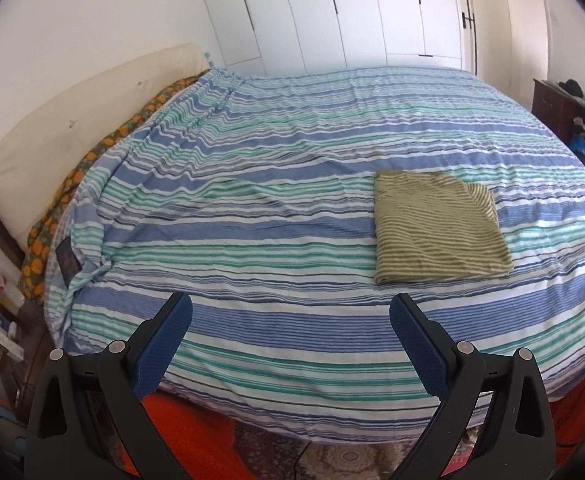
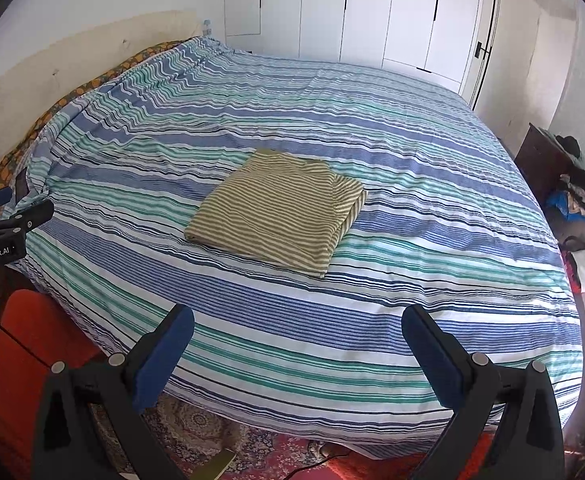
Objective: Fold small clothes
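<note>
A folded olive-and-cream striped garment (image 2: 277, 209) lies as a flat rectangle on the bed (image 2: 432, 216), atop a rumpled blue, green and white striped cover. The left gripper (image 1: 290, 344) and right gripper (image 2: 297, 354) hover near the bed's edge, jaws spread wide, empty. Only the right view shows the left gripper's lettered body.

shirt (image 2: 276, 204) | olive with cream stripes | folded into a flat, neat rectangle, a sleeve edge showing at its far right corner | lying on bed, near the middle
</note>
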Tool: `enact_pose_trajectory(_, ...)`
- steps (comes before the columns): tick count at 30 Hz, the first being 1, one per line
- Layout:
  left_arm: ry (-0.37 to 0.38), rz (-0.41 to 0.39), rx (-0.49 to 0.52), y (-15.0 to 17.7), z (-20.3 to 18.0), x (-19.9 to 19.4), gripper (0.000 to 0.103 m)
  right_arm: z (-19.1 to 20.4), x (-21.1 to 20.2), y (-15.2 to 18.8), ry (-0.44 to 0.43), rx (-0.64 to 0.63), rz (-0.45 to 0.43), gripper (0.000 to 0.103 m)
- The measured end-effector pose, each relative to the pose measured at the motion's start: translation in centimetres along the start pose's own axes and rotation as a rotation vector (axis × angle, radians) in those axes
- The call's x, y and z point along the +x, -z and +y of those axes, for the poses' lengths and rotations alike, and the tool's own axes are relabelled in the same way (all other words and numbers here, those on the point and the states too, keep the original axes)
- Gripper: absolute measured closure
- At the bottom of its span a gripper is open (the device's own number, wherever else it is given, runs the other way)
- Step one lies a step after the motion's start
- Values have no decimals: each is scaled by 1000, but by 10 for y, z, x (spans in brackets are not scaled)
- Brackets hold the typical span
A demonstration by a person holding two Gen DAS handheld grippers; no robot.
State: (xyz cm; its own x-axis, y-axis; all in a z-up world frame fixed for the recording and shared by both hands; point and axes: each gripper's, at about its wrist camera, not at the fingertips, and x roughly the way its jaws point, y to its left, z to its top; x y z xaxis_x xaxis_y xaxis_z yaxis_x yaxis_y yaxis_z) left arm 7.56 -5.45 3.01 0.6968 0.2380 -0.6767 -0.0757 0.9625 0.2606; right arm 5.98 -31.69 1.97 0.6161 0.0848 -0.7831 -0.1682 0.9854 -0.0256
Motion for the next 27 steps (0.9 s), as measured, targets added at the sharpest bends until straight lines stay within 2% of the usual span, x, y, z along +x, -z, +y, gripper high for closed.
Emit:
enact_pose_trajectory(3,-68,-1,7,1,-2,-2,3,-3,-2,1,20,4,6,1)
enact_pose_trajectory(8,-58,87,-1,8,4,2,3,-8,-10,3,38,10,26,1)
enact_pose_trajectory(11,-90,135,6,16,7,4,3,-9,-16,7,26,7,39,1)
enact_pose_trajectory(15,-59,149,48,26,5,1,3,-7,-23,12,16,-6,62,1)
enact_pose_trajectory(20,20,153,91,32,1,-7,0,-2,-28,16,12,-16,72,1)
enact_pose_trajectory(23,65,174,88,33,2,-10,0,4,-28,16,3,-25,81,1)
enact_pose_trajectory(27,88,175,81,31,3,-17,0,14,-29,12,6,-61,89,1)
